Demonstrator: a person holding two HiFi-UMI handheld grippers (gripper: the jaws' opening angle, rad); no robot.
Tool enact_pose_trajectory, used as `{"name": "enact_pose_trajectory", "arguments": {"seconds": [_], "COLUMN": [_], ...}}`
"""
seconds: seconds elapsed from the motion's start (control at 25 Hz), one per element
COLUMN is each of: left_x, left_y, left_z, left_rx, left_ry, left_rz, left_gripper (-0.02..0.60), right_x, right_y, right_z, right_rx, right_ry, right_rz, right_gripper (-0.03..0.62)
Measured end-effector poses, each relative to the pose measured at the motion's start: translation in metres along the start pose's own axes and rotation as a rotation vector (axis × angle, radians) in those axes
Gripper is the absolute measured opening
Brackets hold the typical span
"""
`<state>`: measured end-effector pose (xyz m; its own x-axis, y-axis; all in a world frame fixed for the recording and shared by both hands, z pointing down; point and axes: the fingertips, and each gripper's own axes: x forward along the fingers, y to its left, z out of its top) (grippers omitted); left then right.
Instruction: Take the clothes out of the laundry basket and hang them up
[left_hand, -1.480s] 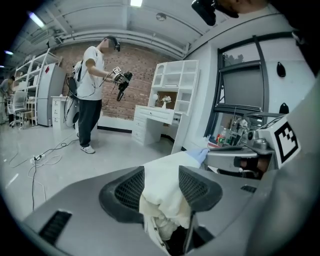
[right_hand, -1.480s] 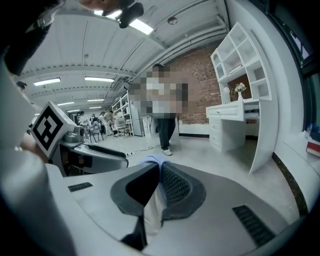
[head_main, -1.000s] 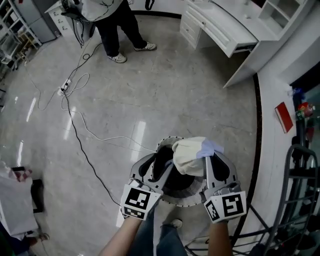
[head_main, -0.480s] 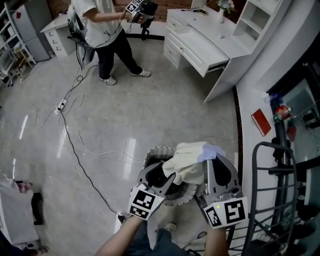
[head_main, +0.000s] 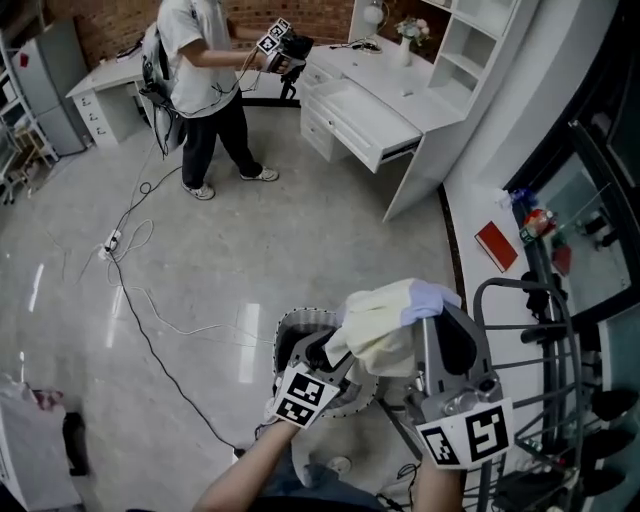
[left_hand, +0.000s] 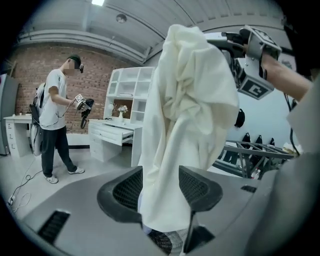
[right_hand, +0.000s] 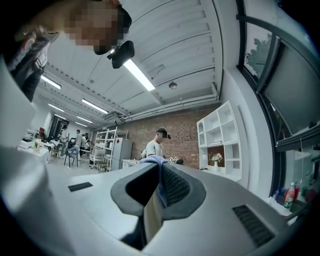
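The cream garment (head_main: 385, 325) has come up out of the laundry basket (head_main: 288, 335) over the last second: earlier it sat bunched right on the basket's mouth, and now it hangs above the basket as a long, loose fold. The right gripper (head_main: 428, 318) carries it from the top. In the right gripper view its fingers (right_hand: 175, 187) are pressed together on a thin edge of cream and pale blue fabric, so that pinch takes the whole weight.

The left gripper (head_main: 325, 352) has risen with it, closer to the basket's near rim. Its fingers (left_hand: 127, 190) stand wide apart with the hanging cloth running down between them, and they do not look to be squeezing it. Mesh of the basket shows just under the cloth's lower end, so I cannot tell whether the tail is fully clear of the rim.

The head has also tipped up, and the metal drying rack (head_main: 545, 330), beyond the basket on the right gripper's side, is now in fuller view.

In my judgement the pull-out step is nearly finished and the carry to the rack comes next. The left gripper would probably need to close on the cloth to spread it out for hanging
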<state>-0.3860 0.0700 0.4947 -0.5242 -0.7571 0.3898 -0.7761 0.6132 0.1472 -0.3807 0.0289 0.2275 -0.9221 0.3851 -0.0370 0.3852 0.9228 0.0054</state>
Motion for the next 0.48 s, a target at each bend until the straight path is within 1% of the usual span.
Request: {"name": "enact_pose_trajectory", "arguments": {"seconds": [0.16, 0.2, 0.24, 0.32, 0.36, 0.48], "left_x": [0.015, 0.018, 0.02, 0.021, 0.022, 0.025], "left_y": [-0.013, -0.015, -0.017, -0.022, -0.025, -0.043], "left_z": [-0.007, -0.009, -0.009, -0.009, -0.01, -0.008], "left_rx": [0.022, 0.021, 0.021, 0.037, 0.049, 0.069], "left_ry": [0.02, 0.021, 0.021, 0.023, 0.026, 0.041], "left_rz": [-0.063, -0.076, -0.086, -0.104, -0.114, -0.149], "left_gripper": [0.216, 0.183, 0.137, 0.06, 0.04, 0.029], "right_x": [-0.008, -0.01, -0.011, -0.015, -0.019, -0.04], "right_y": [0.002, 0.002, 0.001, -0.003, -0.006, -0.021], "right_z": [0.013, 0.013, 0.014, 0.013, 0.012, 0.013], "right_rx": [-0.015, -0.02, -0.023, -0.018, -0.014, -0.009], "right_ry": [-0.02, -0.02, -0.02, -0.019, -0.019, -0.023], "right_rz": [-0.022, -0.032, -0.041, -0.062, -0.074, -0.112], "right_gripper": [0.023, 0.023, 0.023, 0.023, 0.023, 0.023]}}
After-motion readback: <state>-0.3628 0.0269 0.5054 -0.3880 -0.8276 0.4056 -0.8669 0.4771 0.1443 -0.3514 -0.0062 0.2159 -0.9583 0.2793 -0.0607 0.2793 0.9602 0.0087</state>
